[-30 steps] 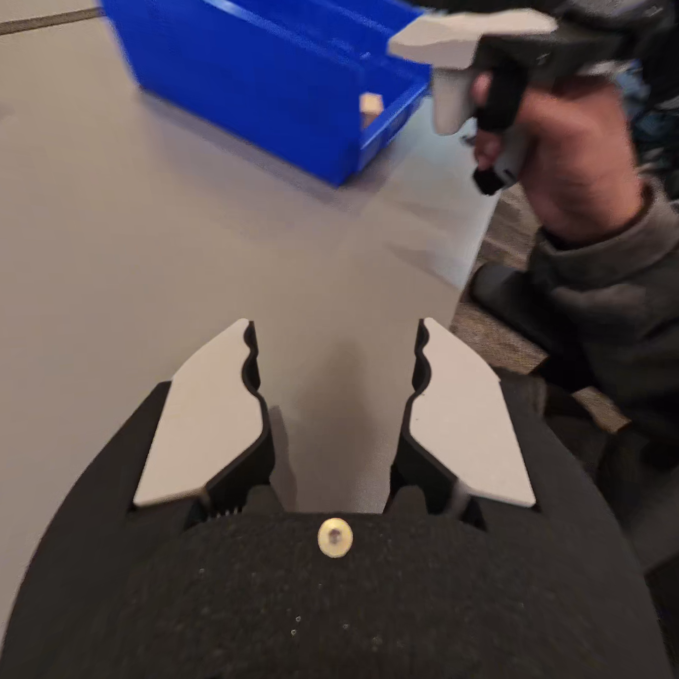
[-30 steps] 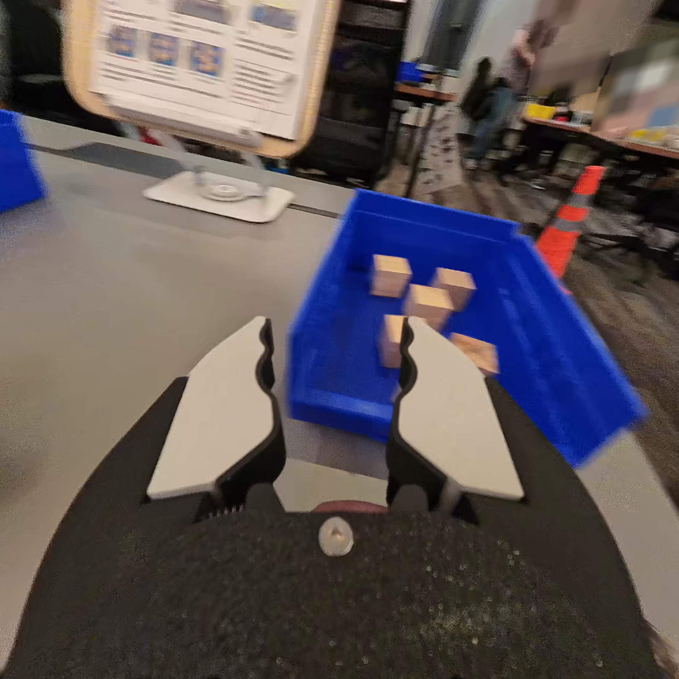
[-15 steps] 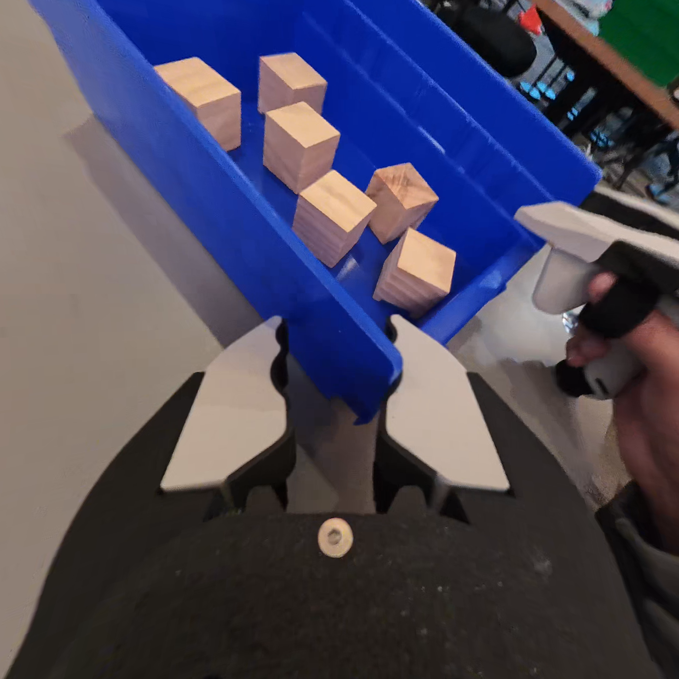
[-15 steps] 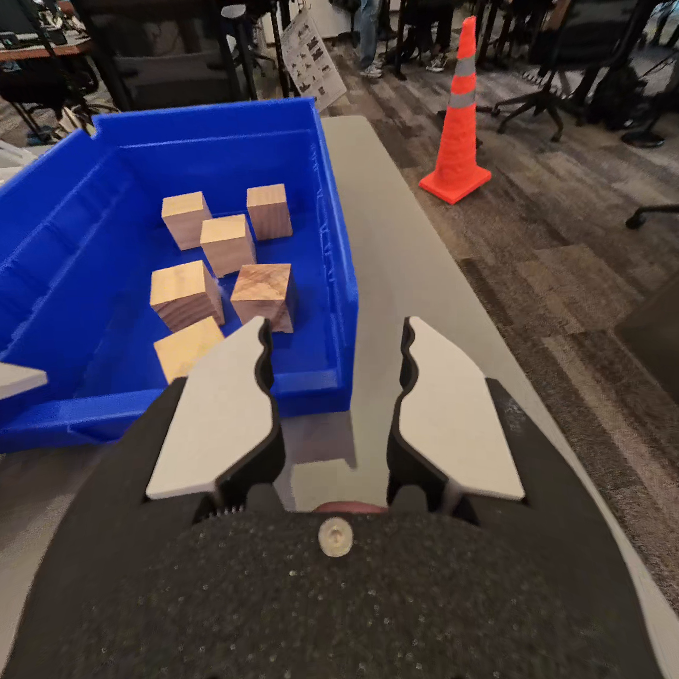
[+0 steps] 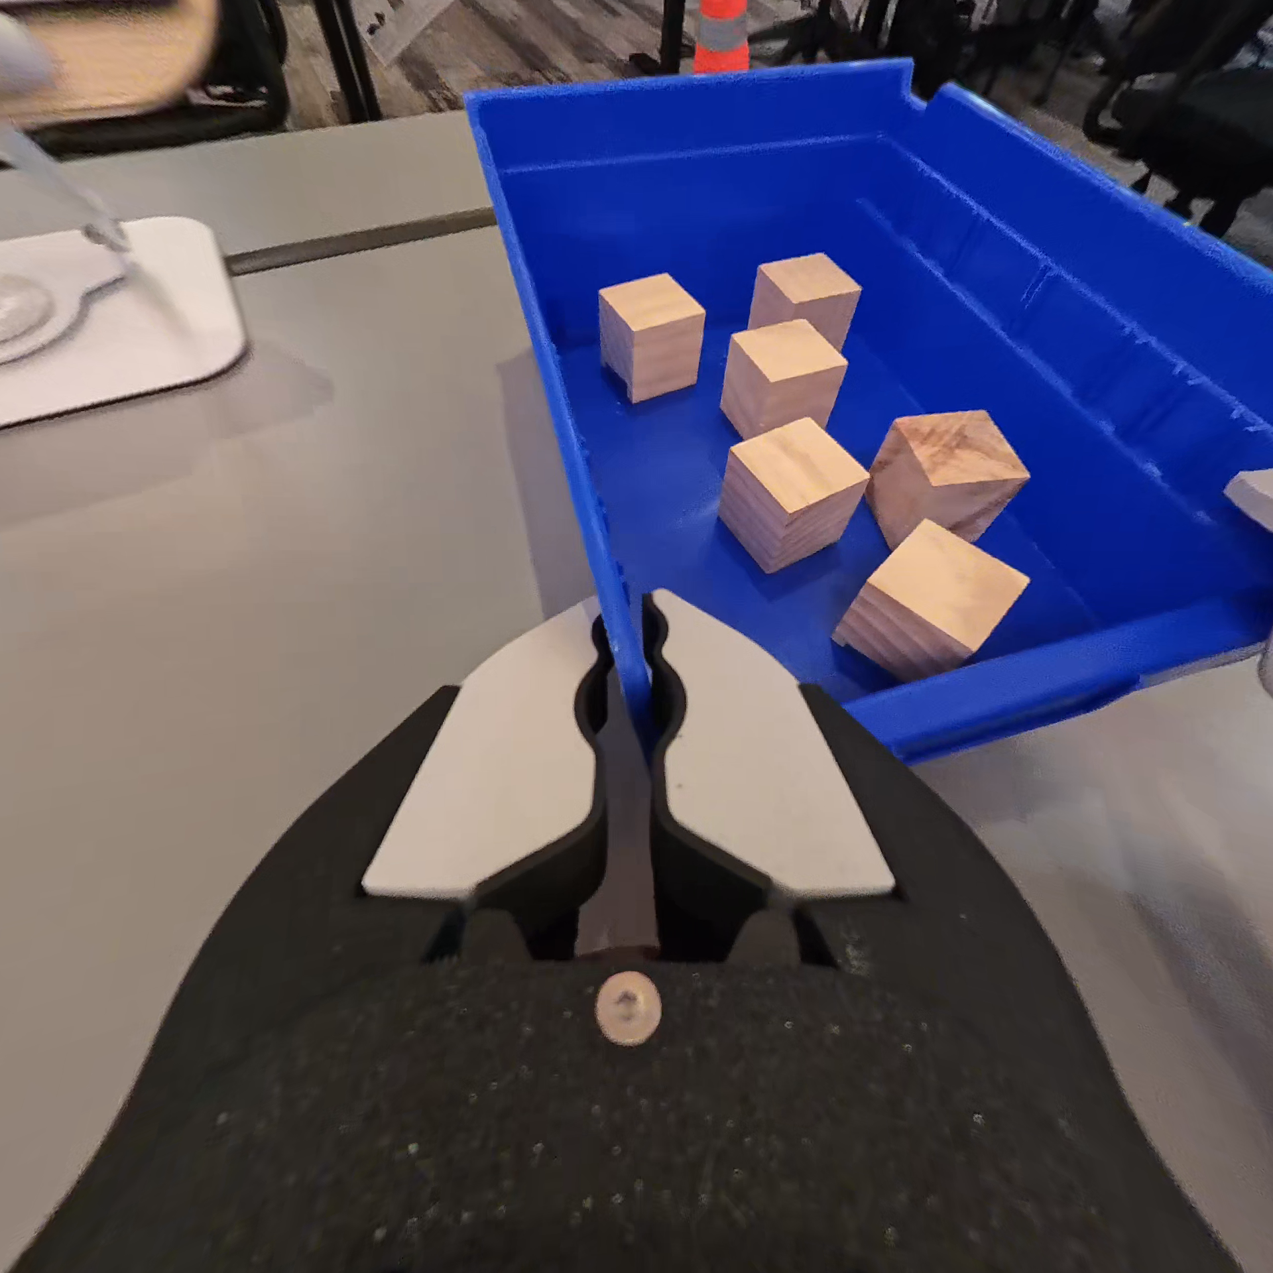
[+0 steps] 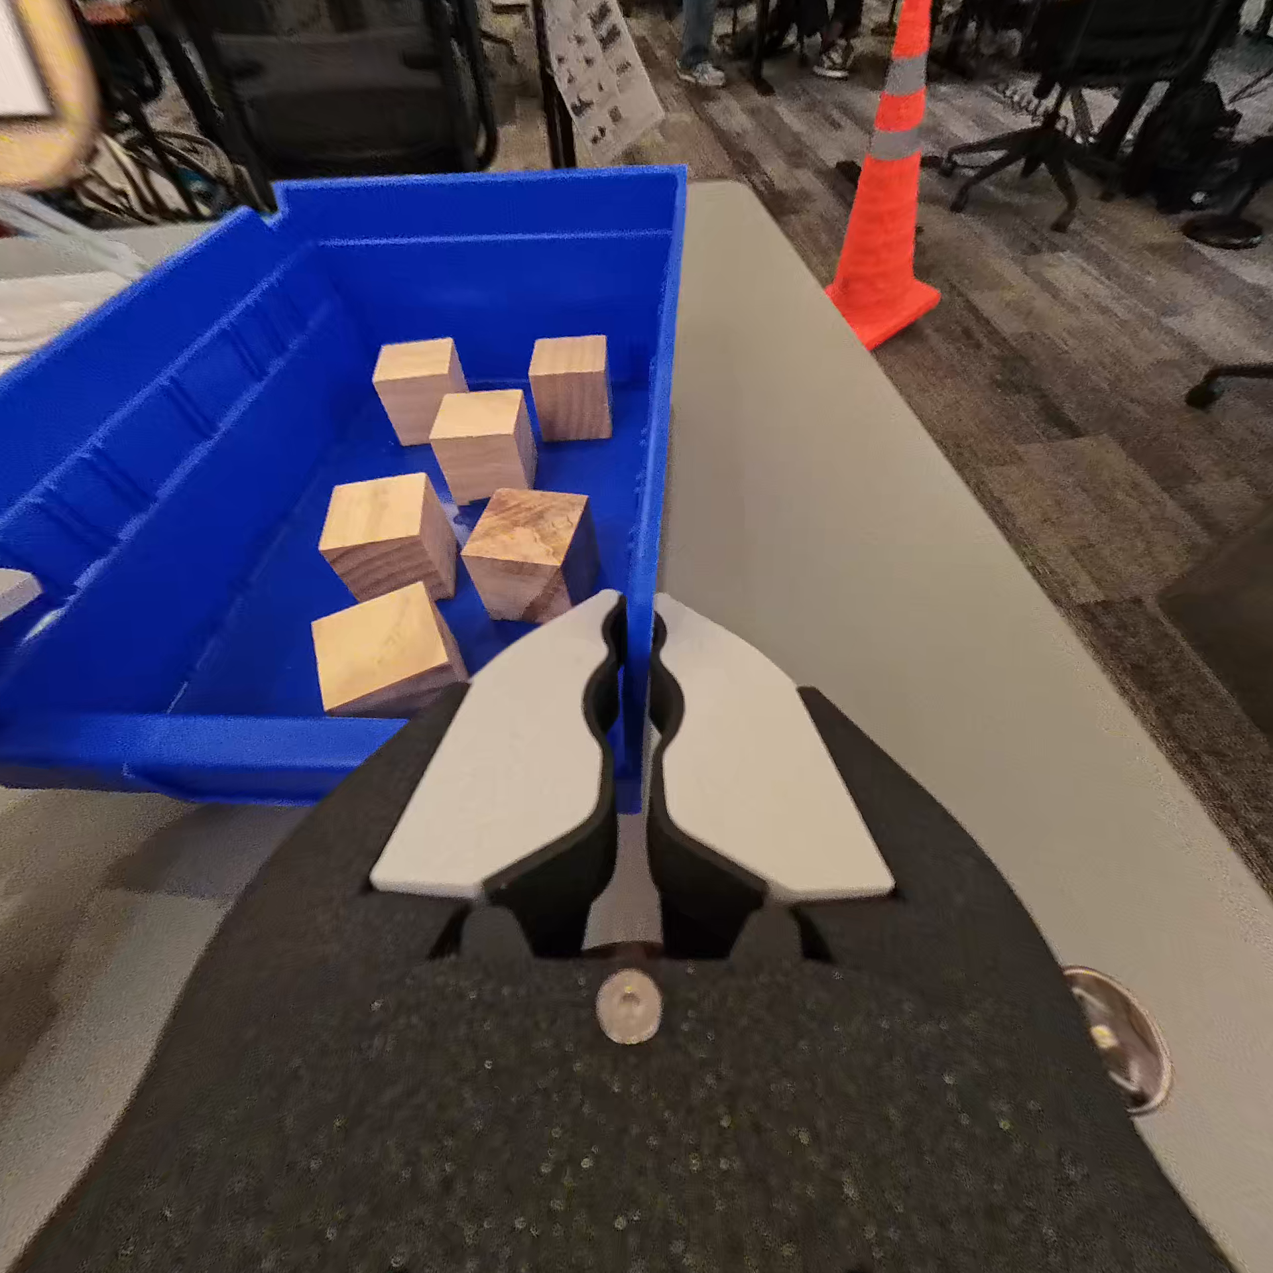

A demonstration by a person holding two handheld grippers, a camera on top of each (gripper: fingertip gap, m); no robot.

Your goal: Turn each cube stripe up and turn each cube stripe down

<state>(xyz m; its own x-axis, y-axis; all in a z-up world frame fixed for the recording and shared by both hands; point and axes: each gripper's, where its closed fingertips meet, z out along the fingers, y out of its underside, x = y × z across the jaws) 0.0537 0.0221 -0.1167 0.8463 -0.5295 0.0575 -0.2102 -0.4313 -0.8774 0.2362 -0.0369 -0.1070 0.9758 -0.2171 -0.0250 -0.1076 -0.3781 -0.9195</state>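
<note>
A blue bin (image 5: 689, 131) stands on the grey table (image 5: 275, 620) and holds several plain wooden cubes (image 5: 792, 492); no stripe shows on them. My left gripper (image 5: 623, 609) is shut on the bin's left side wall near its front corner, and both pads press the thin wall. In the right wrist view my right gripper (image 6: 639, 606) is shut on the bin's (image 6: 482, 207) right side wall near the front. The cubes (image 6: 527, 551) sit inside, apart from both grippers. The right gripper's tip shows at the left wrist view's right edge (image 5: 1250, 496).
A white stand base (image 5: 103, 317) sits on the table at the left. An orange traffic cone (image 6: 888, 207) stands on the floor past the table's right edge (image 6: 1033, 585). Office chairs and people's legs are far back.
Both grippers came to the bin from open positions and closed on its side walls, the left on the left wall, the right on the right wall.
</note>
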